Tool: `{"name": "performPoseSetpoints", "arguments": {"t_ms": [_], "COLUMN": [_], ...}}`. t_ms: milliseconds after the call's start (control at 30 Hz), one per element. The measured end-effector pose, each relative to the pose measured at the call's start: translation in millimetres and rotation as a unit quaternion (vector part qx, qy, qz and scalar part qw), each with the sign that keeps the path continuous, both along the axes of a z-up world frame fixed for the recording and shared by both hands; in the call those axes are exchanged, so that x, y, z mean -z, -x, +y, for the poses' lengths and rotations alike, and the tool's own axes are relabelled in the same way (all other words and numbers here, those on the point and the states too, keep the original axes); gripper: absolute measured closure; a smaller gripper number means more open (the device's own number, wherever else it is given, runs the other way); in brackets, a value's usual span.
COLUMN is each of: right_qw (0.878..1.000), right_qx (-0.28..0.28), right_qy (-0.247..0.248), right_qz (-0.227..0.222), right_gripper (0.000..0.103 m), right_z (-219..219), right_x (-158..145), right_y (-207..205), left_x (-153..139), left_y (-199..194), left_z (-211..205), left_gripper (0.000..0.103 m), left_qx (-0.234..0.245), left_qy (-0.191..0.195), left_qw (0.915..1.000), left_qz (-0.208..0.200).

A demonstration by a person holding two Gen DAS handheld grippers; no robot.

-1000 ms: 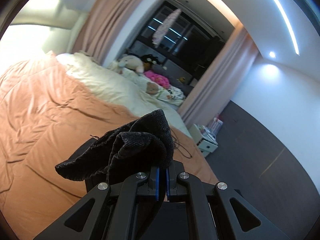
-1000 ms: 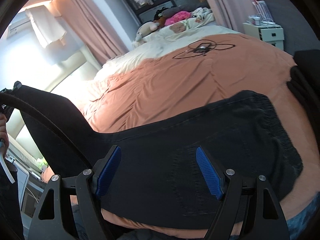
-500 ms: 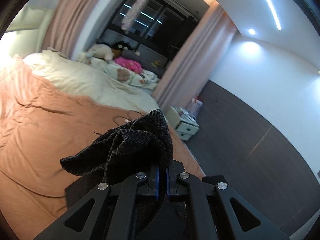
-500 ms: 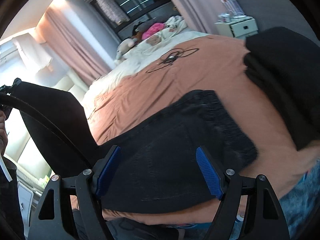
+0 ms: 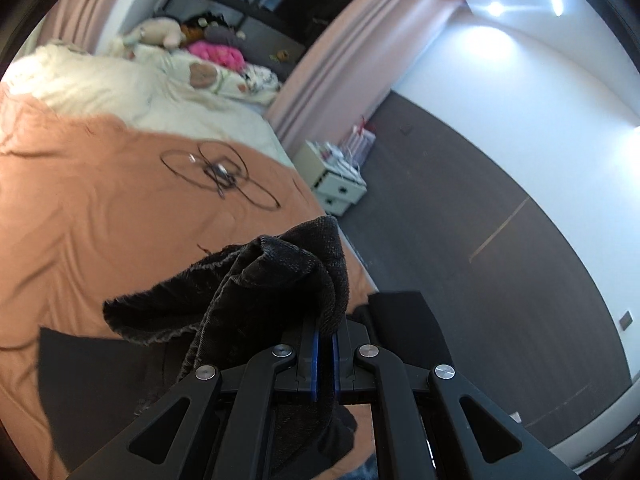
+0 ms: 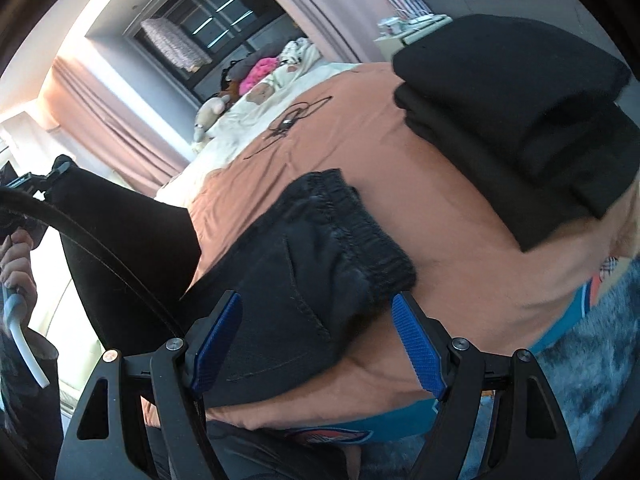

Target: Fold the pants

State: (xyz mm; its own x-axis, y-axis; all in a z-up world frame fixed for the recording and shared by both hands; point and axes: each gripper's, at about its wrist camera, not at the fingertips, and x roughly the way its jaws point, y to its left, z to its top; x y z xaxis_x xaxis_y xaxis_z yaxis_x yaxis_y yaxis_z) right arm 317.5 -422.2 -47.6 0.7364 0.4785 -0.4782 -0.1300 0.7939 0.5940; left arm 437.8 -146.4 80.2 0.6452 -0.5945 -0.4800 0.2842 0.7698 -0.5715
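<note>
Black pants (image 6: 312,264) lie on the orange bedspread (image 6: 460,248), their ribbed waistband toward the right. One leg end (image 5: 256,292) is bunched up and lifted above the bed, and my left gripper (image 5: 325,354) is shut on it. In the right wrist view that raised leg (image 6: 120,240) arcs up at the left, beside a person's hand (image 6: 16,256). My right gripper (image 6: 316,344) stands open just above the waist part of the pants, blue pads apart and pressing on nothing.
A stack of folded black clothes (image 6: 528,112) sits on the bed at the right. A coiled black cable (image 5: 220,176) lies mid-bed. Pillows and soft toys (image 5: 192,48) are at the far end. A white bedside cabinet (image 5: 336,184) stands on the dark floor.
My left gripper has swung right and lower with the leg end still clamped. The right gripper has rolled and shifted toward the waistband, bringing the folded stack into view.
</note>
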Motion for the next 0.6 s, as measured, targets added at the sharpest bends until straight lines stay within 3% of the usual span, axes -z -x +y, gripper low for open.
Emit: {"name": "performPoseSetpoints", "arguments": {"t_ms": [400,467,533,600], "right_qw": [0.999,0.999,0.999,0.999], "right_qx": [0.008,0.007,0.006,0.005], "right_qy": [-0.017,-0.018,-0.018,-0.019], "right_qz": [0.028,0.033,0.035,0.035], "right_gripper": [0.026,0.026,0.026,0.026], "right_z": [-8.7,-8.9,-10.1,-11.3], "right_x": [4.5,4.7,5.8,5.9], "right_y": [3.0,3.0,5.7,7.7], "left_x": [77.7,88.1,100.3,113.1], "left_y": [4.4,10.0,18.2,24.7], "left_z": [-91.5,-107.4,-124.9,-133.4], "left_gripper": [0.098,0.095,0.076,0.037], "left_qx": [0.075,0.091,0.112,0.137], "left_qy": [-0.008,-0.029,-0.069,-0.082], "left_qw": [0.9954,0.993,0.9874,0.9812], "left_qz": [0.059,0.07,0.088,0.109]}}
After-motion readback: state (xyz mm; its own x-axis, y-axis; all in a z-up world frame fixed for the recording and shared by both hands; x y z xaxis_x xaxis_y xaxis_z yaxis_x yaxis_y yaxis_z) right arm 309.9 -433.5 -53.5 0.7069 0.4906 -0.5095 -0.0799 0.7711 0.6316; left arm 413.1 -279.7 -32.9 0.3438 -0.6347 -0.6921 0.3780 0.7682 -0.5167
